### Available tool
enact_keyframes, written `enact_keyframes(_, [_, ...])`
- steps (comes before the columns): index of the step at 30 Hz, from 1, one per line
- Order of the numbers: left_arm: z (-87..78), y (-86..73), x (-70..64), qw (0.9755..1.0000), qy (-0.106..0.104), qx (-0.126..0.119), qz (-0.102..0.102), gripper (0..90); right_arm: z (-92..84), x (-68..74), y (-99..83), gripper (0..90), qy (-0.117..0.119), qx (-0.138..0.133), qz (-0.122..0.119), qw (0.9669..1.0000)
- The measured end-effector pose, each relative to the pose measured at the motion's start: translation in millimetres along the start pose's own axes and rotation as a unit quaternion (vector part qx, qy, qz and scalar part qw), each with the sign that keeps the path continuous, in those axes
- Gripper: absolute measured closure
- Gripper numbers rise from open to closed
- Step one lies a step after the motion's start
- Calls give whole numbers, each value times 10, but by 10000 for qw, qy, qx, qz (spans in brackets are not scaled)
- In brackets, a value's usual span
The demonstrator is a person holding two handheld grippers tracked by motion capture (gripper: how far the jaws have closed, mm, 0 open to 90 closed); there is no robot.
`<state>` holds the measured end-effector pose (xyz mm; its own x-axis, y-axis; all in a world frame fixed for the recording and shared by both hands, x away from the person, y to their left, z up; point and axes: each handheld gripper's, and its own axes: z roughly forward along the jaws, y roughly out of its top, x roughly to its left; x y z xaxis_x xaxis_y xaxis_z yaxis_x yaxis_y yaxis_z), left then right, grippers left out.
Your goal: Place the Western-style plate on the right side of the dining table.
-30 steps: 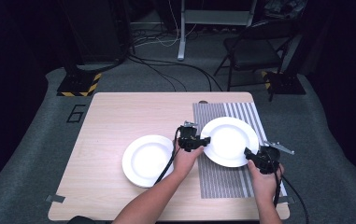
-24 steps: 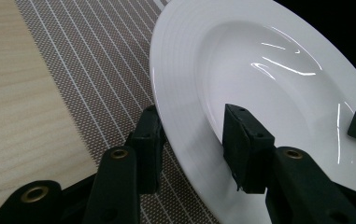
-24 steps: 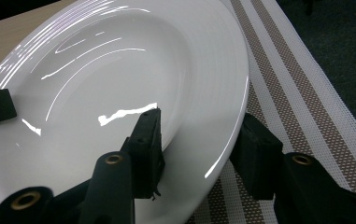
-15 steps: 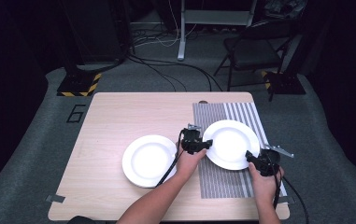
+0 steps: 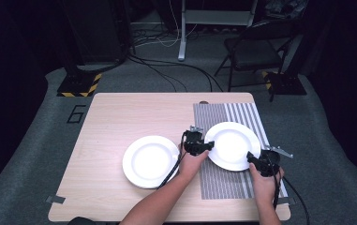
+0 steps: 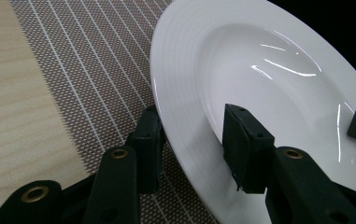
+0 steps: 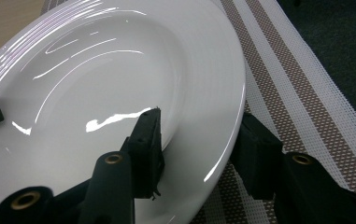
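Both grippers straddle the white plate [image 5: 233,145]: left gripper [image 5: 196,143] at its nine o'clock rim, right gripper [image 5: 262,162] near four o'clock, jaws spread around the edge, seemingly not yet clamped. Since a second ago, the plate has barely moved on the striped mat [image 5: 249,115], suggesting a two-handed lift is coming.

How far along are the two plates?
Possibly done: a round white plate lies flat on the bare wooden table. In hand: the left tool and right tool straddle opposite rims of a second white plate over the striped woven placemat. Where it should end up isn't shown.
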<state>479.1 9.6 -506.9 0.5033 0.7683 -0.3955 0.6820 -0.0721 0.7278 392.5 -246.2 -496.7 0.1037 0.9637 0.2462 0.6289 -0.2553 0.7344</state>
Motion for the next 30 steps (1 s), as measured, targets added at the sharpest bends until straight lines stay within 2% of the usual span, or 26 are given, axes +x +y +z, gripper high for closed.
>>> enact_keyframes(4, [32, -11, 11, 10000, 95, 26, -4, 593, 39, 3, -13, 547, -64, 12, -19, 10000])
enact_keyframes(12, [73, -24, 29, 9999, 110, 52, -57, 592, 74, 7, -25, 546, -68, -32, -88, 9999])
enact_keyframes(15, [85, -24, 24, 9999, 119, 30, -17, 592, 72, 6, -21, 546, -109, -28, -136, 9998])
enact_keyframes(30, [120, -36, -7, 9998, 194, 16, 40, 586, 110, -22, -43, 542, -200, -16, -64, 9998])
